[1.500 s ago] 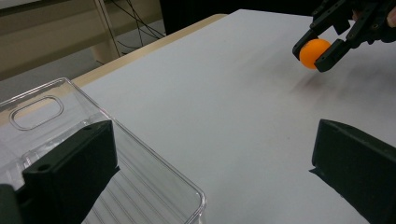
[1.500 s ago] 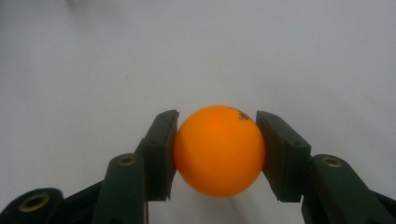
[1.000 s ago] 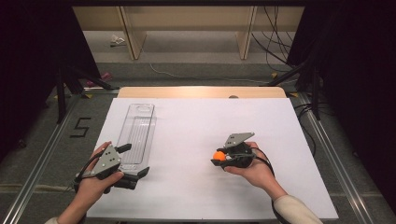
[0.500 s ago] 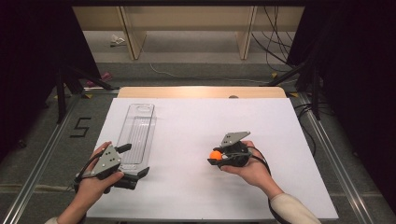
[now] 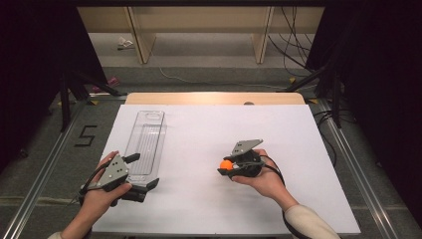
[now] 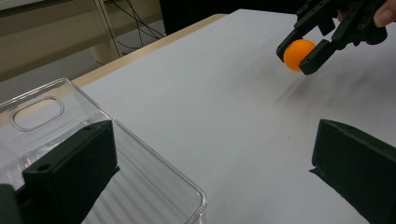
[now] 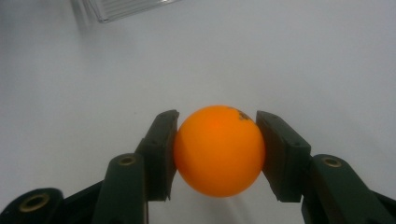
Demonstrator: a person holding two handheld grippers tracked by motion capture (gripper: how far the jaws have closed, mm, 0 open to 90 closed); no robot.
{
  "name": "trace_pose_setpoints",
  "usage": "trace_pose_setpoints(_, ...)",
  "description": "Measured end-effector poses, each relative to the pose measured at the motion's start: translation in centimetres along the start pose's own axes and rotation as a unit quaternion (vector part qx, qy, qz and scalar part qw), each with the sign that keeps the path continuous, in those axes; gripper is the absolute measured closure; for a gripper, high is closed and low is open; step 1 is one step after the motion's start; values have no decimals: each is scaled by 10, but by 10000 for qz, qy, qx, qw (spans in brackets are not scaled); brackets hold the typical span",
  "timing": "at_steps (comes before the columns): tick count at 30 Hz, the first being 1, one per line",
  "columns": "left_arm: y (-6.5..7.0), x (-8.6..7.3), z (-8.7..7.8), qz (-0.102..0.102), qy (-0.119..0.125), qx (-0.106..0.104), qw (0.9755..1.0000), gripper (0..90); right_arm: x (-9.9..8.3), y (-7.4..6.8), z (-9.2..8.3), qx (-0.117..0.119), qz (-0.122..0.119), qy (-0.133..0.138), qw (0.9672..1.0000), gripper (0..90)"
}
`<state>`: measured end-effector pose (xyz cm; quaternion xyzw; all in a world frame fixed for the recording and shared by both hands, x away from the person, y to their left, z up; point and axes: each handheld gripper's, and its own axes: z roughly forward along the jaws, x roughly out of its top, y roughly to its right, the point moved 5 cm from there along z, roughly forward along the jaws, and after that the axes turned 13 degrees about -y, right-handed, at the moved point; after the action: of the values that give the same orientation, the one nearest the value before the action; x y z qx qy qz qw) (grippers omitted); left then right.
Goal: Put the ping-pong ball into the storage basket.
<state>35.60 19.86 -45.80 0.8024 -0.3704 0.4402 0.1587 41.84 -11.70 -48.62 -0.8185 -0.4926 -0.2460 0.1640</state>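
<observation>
An orange ball (image 5: 226,164) hangs just above the white table top, right of centre, and my right gripper (image 5: 227,167) is shut on it. In the right gripper view the two black pads (image 7: 161,154) press on either side of the ball (image 7: 218,150). A long clear plastic tray (image 5: 147,142) lies on the left part of the table. My left gripper (image 5: 142,172) stands open at the tray's near end. In the left gripper view the near corner of the tray (image 6: 56,121) lies between the wide-apart jaws of that gripper (image 6: 210,177), and the ball (image 6: 299,54) shows at the upper right.
A white sheet (image 5: 209,129) covers the table, with a wooden edge (image 5: 214,98) along its far side. Metal rails (image 5: 343,149) run along both sides. Beyond the table stand wooden shelf legs (image 5: 142,42) and loose cables (image 5: 293,35).
My right hand has shifted slightly to the left with the ball in its grip. The left hand has stayed put.
</observation>
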Motion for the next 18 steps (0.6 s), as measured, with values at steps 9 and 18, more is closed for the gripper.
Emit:
trace_pose_setpoints(9, 0, 0, 0, 6, 2, -2, 10000, 0, 3, -1, 2, -10, -4, 30, 10000, 513)
trace_pose_setpoints(18, 0, 0, 0, 8, 1, -5, 10000, 0, 7, -2, 4, 5, -13, 46, 10000, 513)
